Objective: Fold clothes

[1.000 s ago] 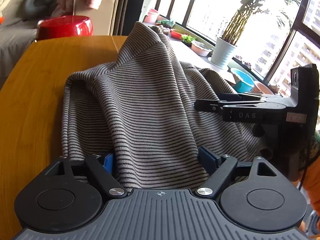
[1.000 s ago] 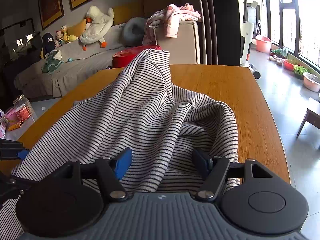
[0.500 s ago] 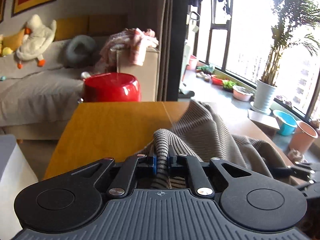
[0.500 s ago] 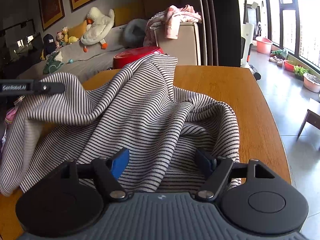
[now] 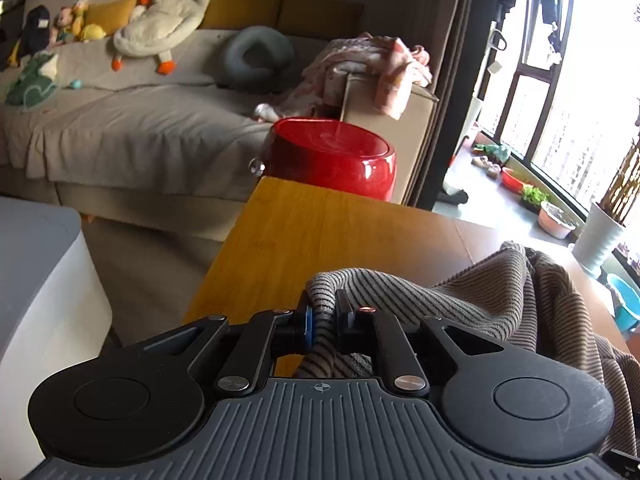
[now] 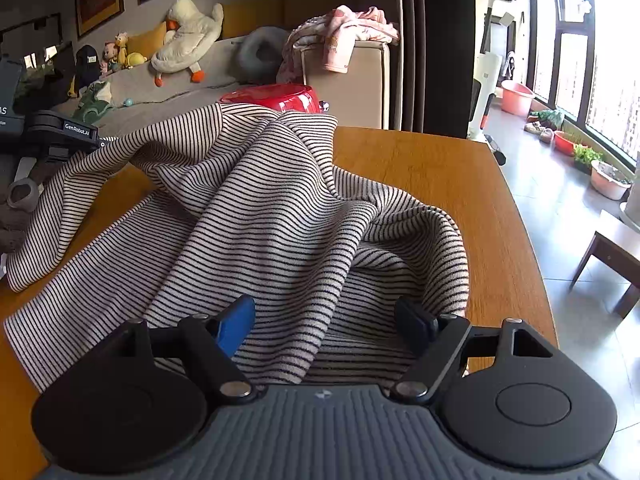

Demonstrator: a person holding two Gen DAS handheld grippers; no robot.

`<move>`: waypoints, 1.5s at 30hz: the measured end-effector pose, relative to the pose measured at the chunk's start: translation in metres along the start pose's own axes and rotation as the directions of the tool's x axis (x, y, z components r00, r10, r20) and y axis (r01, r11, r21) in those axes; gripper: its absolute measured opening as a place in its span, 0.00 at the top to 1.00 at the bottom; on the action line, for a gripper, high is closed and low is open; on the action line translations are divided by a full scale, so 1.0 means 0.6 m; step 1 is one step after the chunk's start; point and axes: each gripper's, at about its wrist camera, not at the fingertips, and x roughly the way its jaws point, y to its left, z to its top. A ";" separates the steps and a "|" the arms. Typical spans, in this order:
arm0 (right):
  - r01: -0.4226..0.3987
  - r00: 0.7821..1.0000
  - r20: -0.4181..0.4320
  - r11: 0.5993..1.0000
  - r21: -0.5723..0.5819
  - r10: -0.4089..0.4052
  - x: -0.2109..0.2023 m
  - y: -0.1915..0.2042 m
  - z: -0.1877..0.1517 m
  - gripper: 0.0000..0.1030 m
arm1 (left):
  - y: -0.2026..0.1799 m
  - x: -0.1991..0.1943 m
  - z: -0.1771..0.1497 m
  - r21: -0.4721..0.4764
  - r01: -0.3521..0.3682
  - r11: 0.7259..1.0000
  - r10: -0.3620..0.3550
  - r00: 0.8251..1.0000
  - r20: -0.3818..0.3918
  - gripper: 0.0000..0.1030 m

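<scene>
A beige garment with thin dark stripes lies crumpled on the wooden table. In the left wrist view my left gripper is shut on a bunched fold of the striped garment, which trails off to the right. In the right wrist view my right gripper hovers low over the near part of the cloth, its jaws wide and still opening, the pads not pressing it. The left gripper's body shows at the far left, lifting the cloth's edge.
A red round stool stands past the table's far edge, with a beige box draped in pink clothes behind it. A grey sofa with plush toys fills the back. A white cabinet stands left of the table.
My left gripper has shut on a fold of the striped garment and pulled it up and leftward, spreading the cloth. The right gripper has stayed put and widened slightly.
</scene>
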 end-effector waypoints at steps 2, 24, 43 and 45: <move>0.043 0.999 0.006 0.998 -0.039 -0.043 -0.005 0.005 0.004 0.25 | 0.020 0.002 0.000 -0.052 -0.008 0.999 0.007 1.000 -0.013 0.81; 0.079 0.996 -0.026 0.984 -0.161 -0.085 0.170 0.085 0.156 0.73 | -0.130 -0.008 -0.102 0.049 0.315 0.948 -0.310 0.947 -0.087 0.15; 0.426 0.902 0.099 0.825 -0.371 -0.421 0.169 -0.026 0.175 0.83 | -0.141 -0.073 -0.181 0.174 0.319 0.931 -0.292 0.942 -0.168 0.05; 0.436 0.899 0.131 0.831 -0.345 -0.418 0.146 -0.024 0.177 0.67 | -0.140 -0.078 -0.160 0.132 0.366 0.921 -0.341 0.924 -0.175 0.05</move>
